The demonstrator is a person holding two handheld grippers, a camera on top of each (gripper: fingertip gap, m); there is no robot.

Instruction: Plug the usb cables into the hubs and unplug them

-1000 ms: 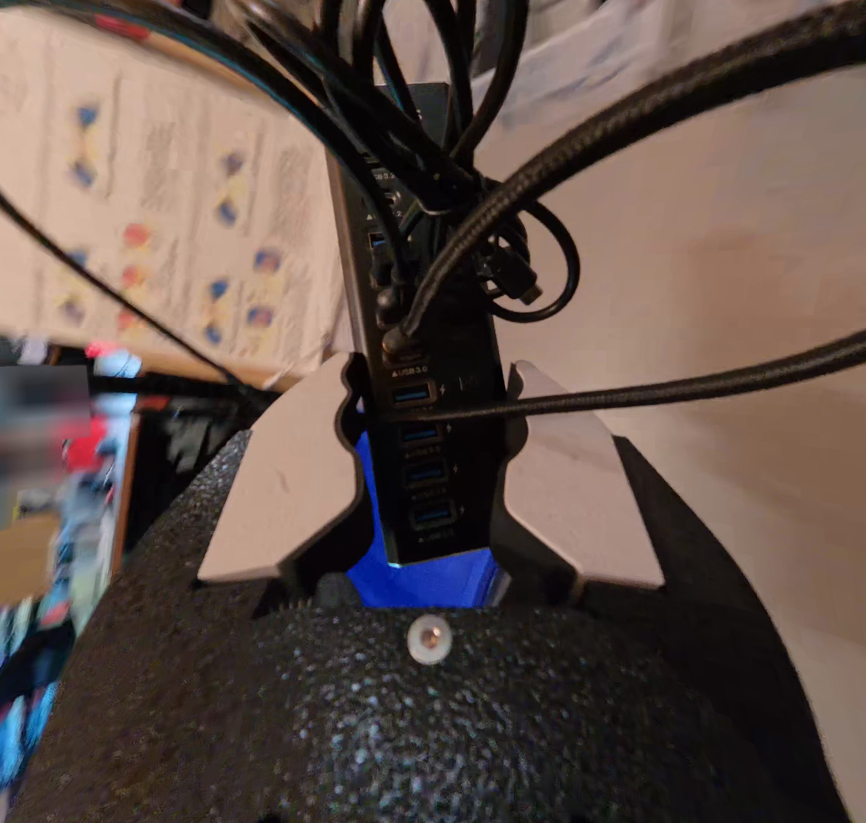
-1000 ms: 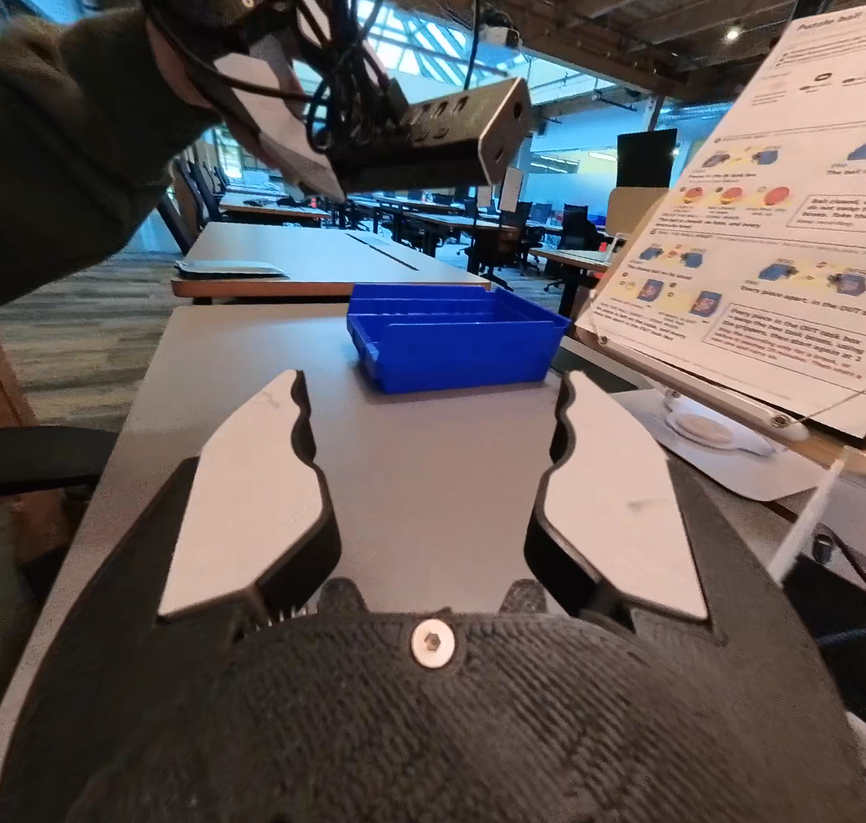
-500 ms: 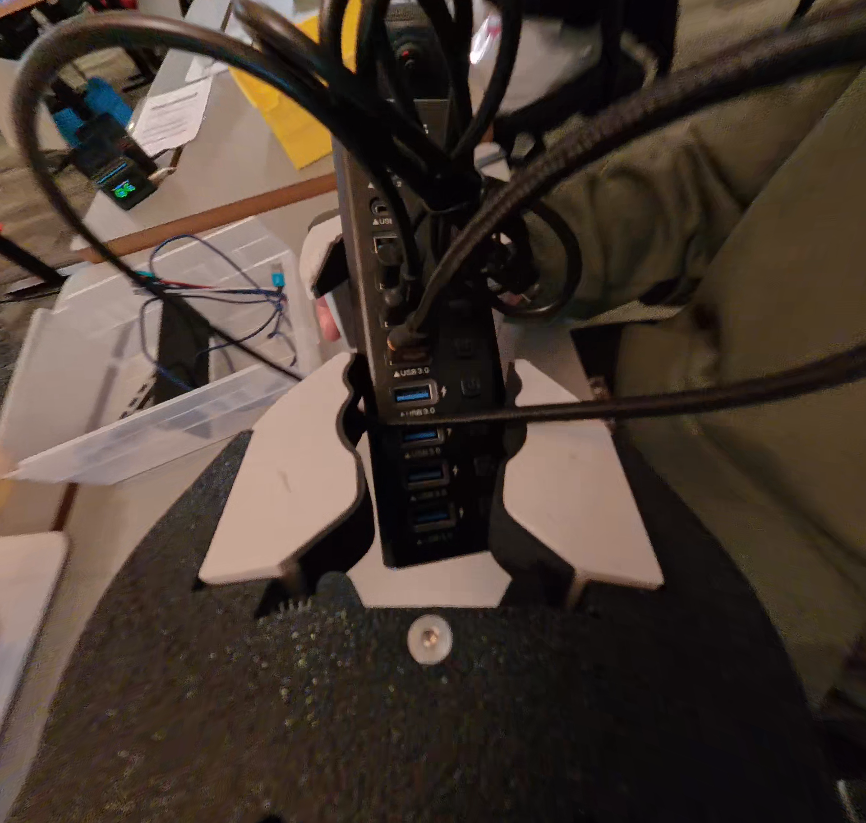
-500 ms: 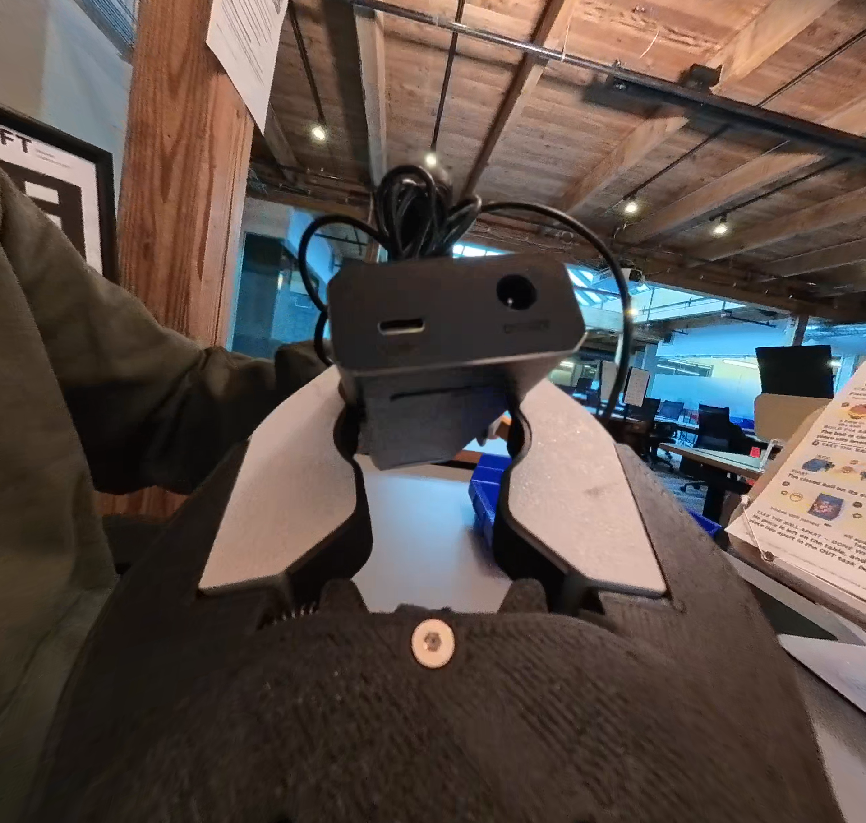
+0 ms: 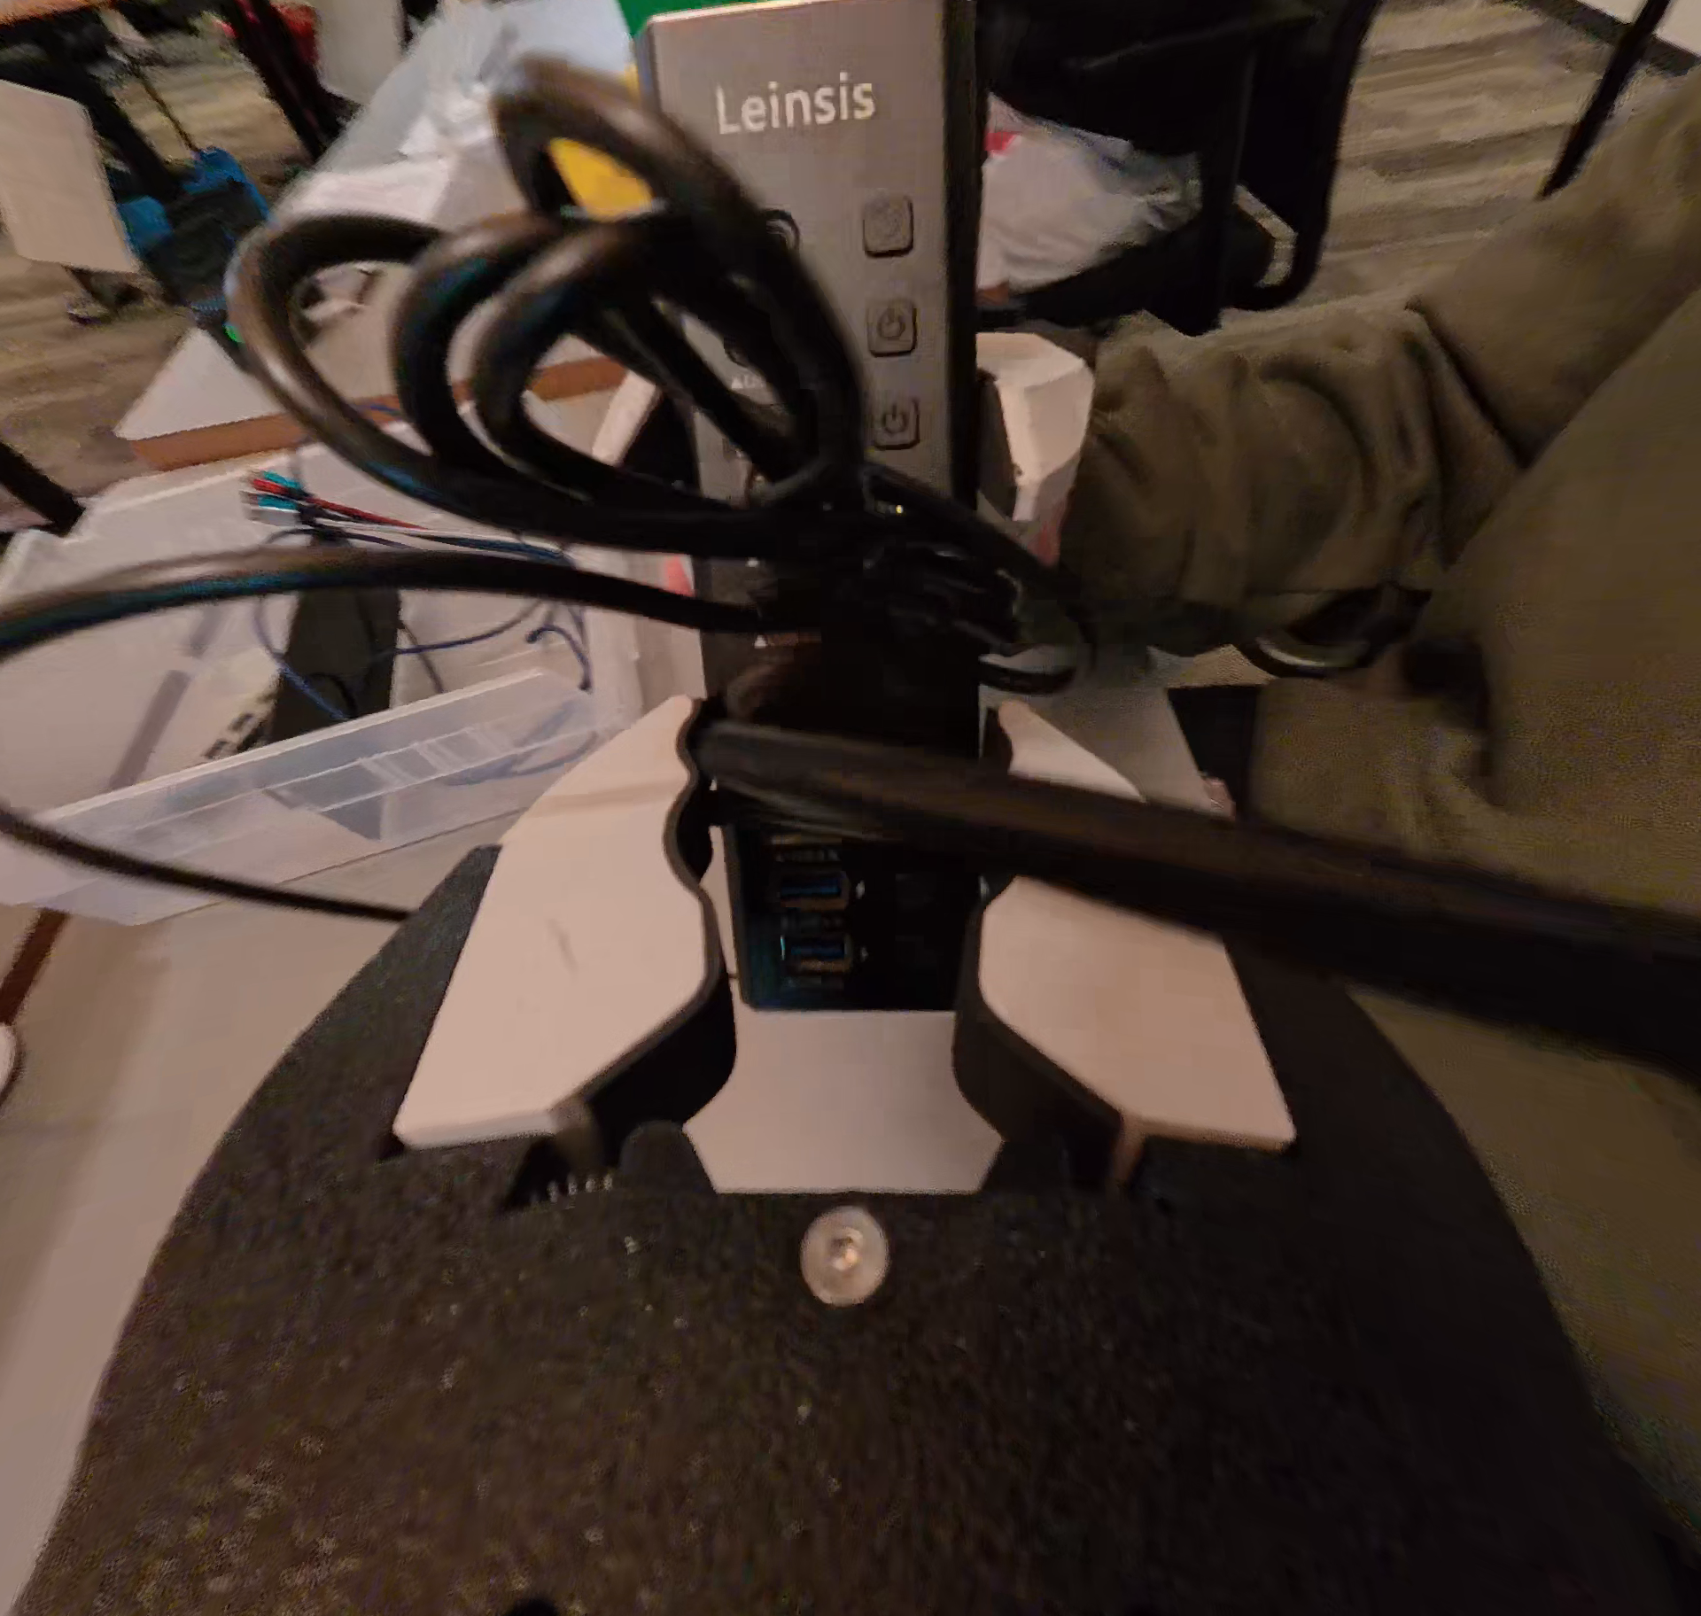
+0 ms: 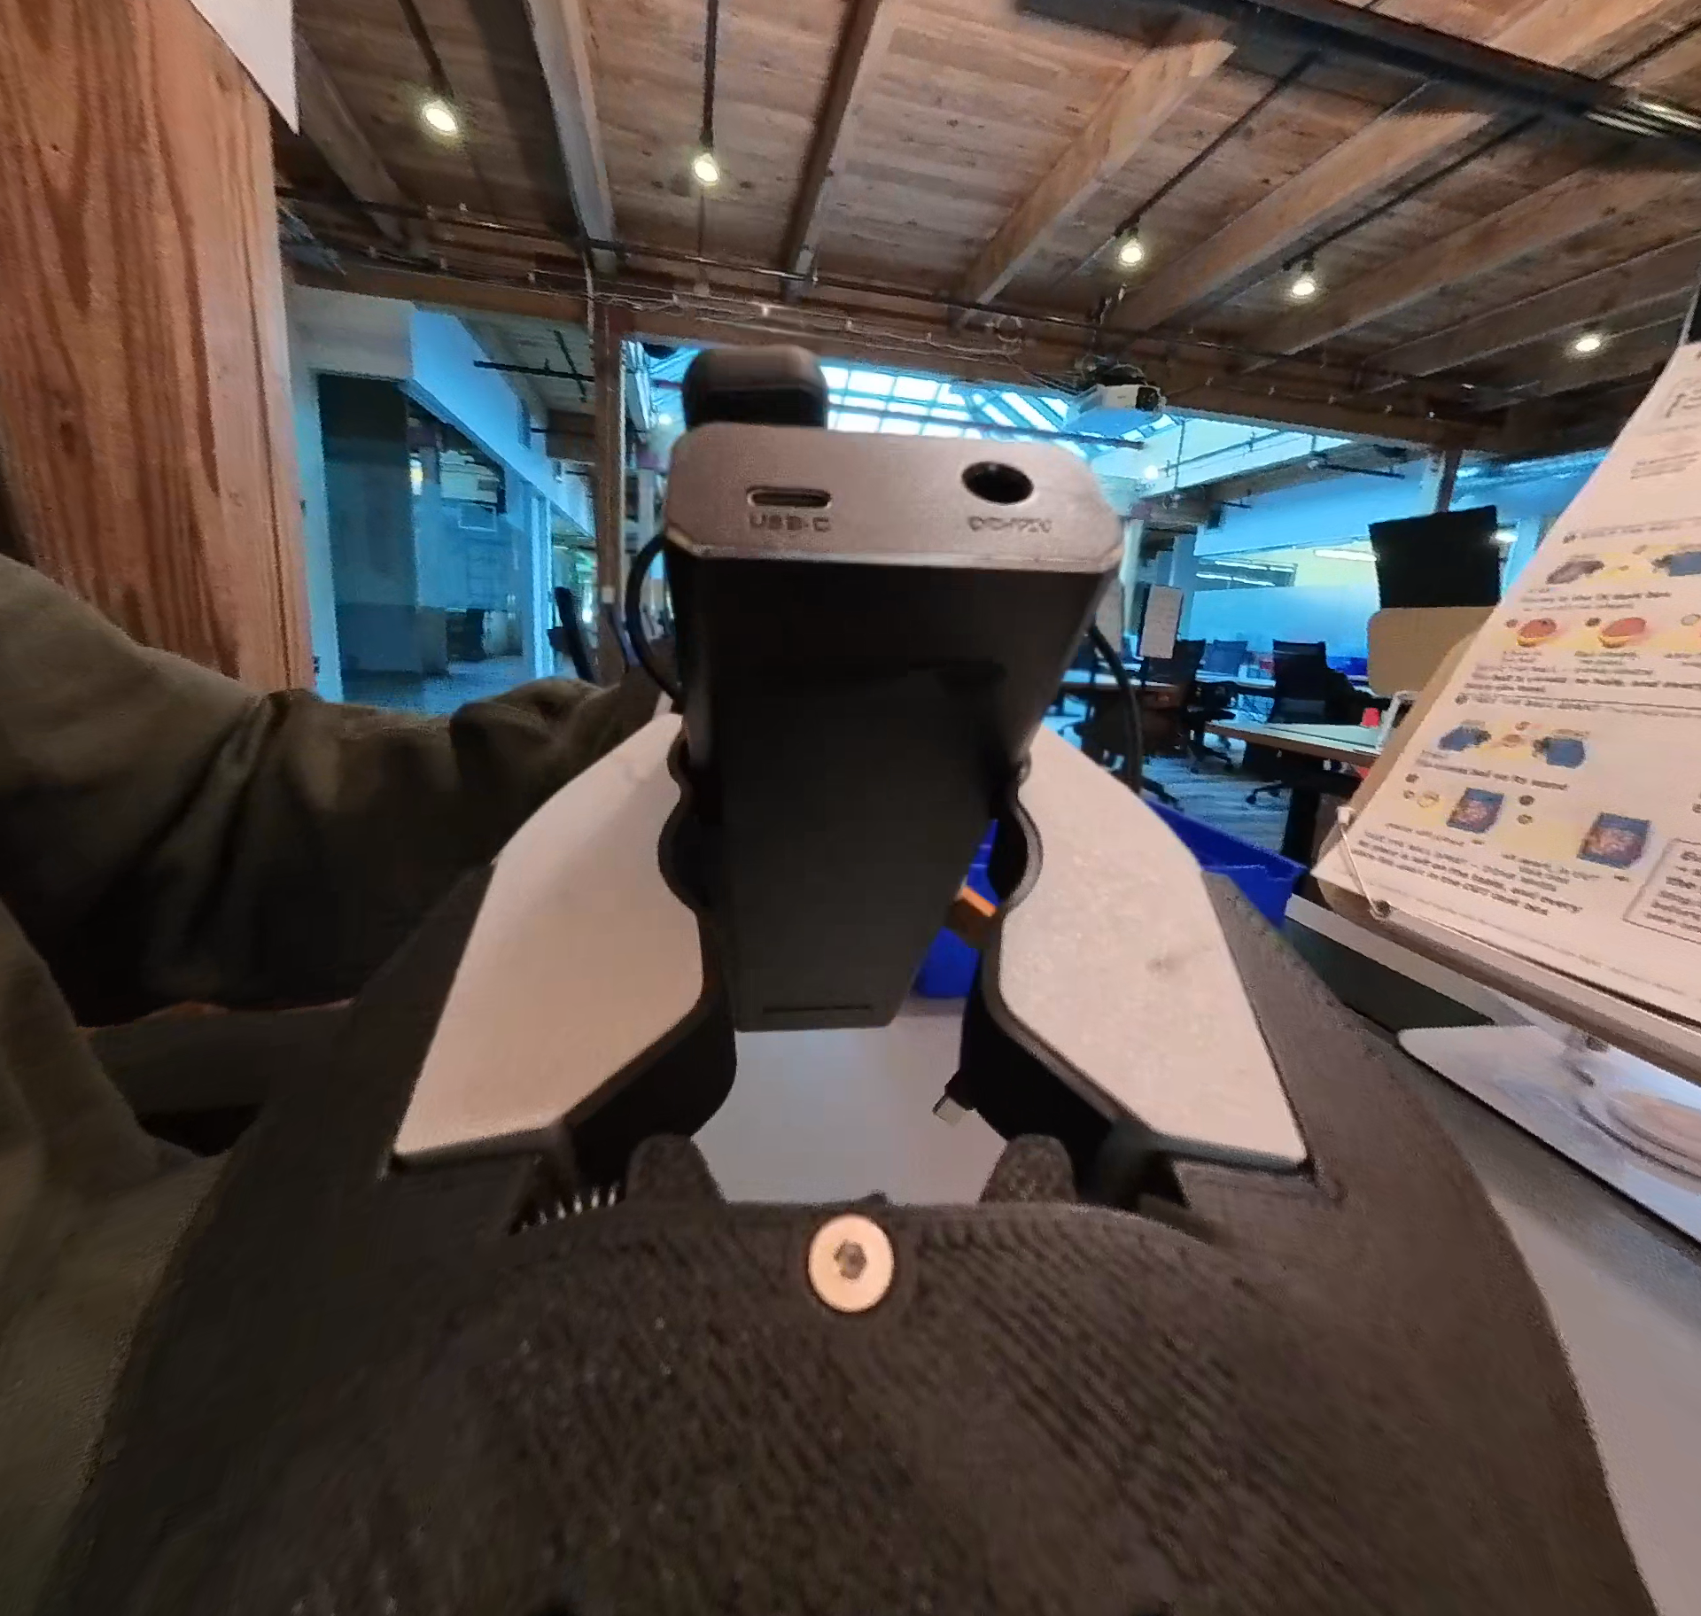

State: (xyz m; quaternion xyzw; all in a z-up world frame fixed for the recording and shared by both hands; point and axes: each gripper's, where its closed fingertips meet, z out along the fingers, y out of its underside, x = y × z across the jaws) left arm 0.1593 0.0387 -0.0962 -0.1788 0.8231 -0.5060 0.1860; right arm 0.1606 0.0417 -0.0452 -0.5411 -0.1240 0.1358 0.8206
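Observation:
A dark grey USB hub (image 5: 801, 191) stands upright between both grippers, with several black cables (image 5: 598, 357) looped off its port side. My left gripper (image 5: 842, 734) is shut on the hub's lower end, where blue ports (image 5: 810, 891) show. A thick braided cable (image 5: 1197, 863) runs across its fingertips. My right gripper (image 6: 847, 748) is shut on the same hub (image 6: 884, 614) from the other side, facing its end with two sockets. Its white fingers (image 5: 1040, 412) show farther up the hub in the left wrist view. A loose plug (image 6: 948, 1107) dangles by the right finger.
A clear plastic box (image 5: 304, 780) with thin wires lies left below the hub. A blue bin (image 6: 1233, 863) sits on the grey table (image 6: 801, 1112) behind the hub. A printed sheet on a stand (image 6: 1519, 743) is at the right. A green sleeve (image 6: 230, 789) is at the left.
My right gripper, open and empty over the table a second ago, rose and closed on the hub. The hub has turned in my left gripper, so its button face now shows.

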